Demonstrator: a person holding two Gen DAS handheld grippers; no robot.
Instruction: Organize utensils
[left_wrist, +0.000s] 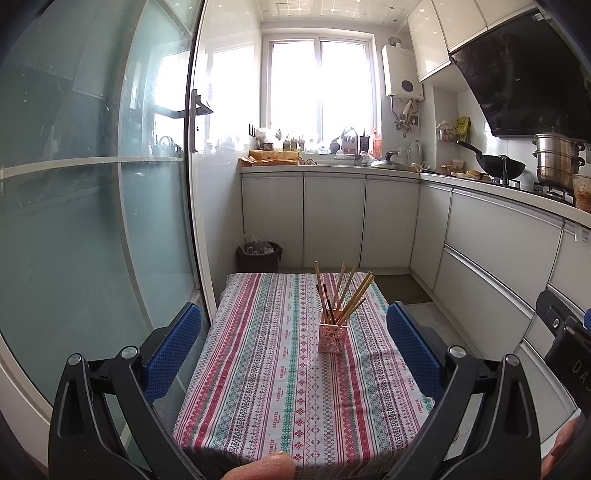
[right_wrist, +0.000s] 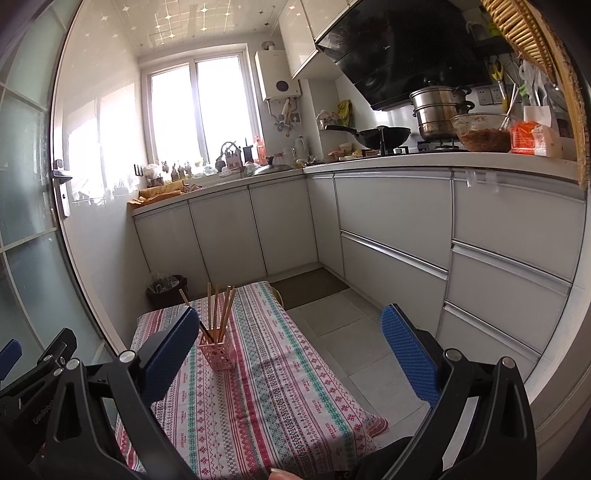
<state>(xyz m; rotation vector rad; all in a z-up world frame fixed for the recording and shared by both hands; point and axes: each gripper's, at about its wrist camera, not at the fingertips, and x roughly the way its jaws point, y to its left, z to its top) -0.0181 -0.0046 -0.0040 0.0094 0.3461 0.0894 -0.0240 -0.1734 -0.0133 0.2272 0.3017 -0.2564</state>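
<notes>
- Left gripper (left_wrist: 293, 341) jaws wide, empty, above tabletop (left_wrist: 258, 387).
- Right gripper (right_wrist: 290, 356) jaws wide, empty.
- Chopsticks (left_wrist: 341, 291) upright in pink holder (left_wrist: 333, 336).

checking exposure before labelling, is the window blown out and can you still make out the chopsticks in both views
Left wrist view: the window is blown out white, but the wooden chopsticks in the pink perforated holder stay distinct. Right wrist view: window glare again; chopsticks readable, the holder partly behind a blue claw pad. Fisheye bends the edges in both.
</notes>
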